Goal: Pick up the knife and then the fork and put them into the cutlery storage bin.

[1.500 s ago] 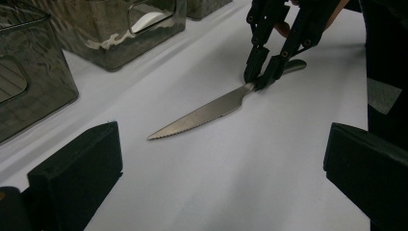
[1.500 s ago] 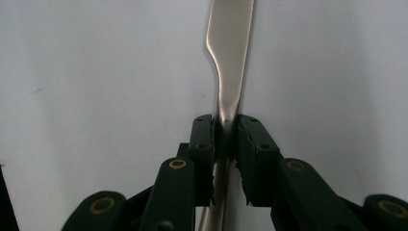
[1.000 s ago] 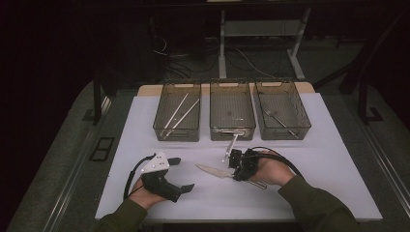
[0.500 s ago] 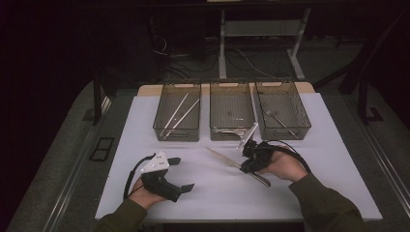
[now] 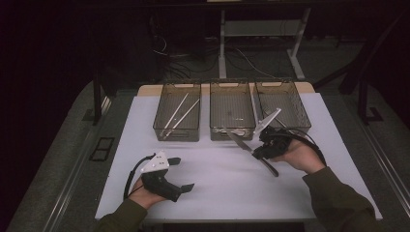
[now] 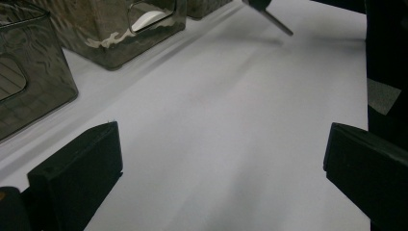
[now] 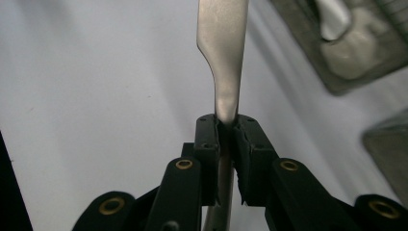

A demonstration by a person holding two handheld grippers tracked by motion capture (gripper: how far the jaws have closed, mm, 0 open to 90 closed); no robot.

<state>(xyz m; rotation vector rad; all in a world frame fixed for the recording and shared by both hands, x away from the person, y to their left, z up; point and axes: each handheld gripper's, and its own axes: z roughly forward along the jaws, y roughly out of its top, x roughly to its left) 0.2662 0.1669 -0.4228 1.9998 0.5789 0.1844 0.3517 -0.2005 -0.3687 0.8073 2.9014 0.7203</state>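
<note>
**A:** What is being handled?

**B:** A metal knife [image 5: 249, 147], held in the air above the white table [image 5: 217, 183], just in front of the middle bin [image 5: 231, 112]. Its blade points toward the table's far left and its handle toward the near right.

**A:** Who holds it?

**B:** The right gripper [image 5: 263, 149]. In the right gripper view its jaws are clamped tight on the narrow neck of the knife [image 7: 222, 72].

**A:** And the other hand?

**B:** The left gripper [image 5: 176, 175] rests near the table's near edge, left of centre. Its jaws stand wide apart with nothing between them.

**A:** What else is there?

**B:** Three clear bins line the far edge. The left bin [image 5: 177, 116] holds two long thin utensils, and the right bin [image 5: 283, 102] sits just behind the right hand [image 5: 300, 155].
</note>
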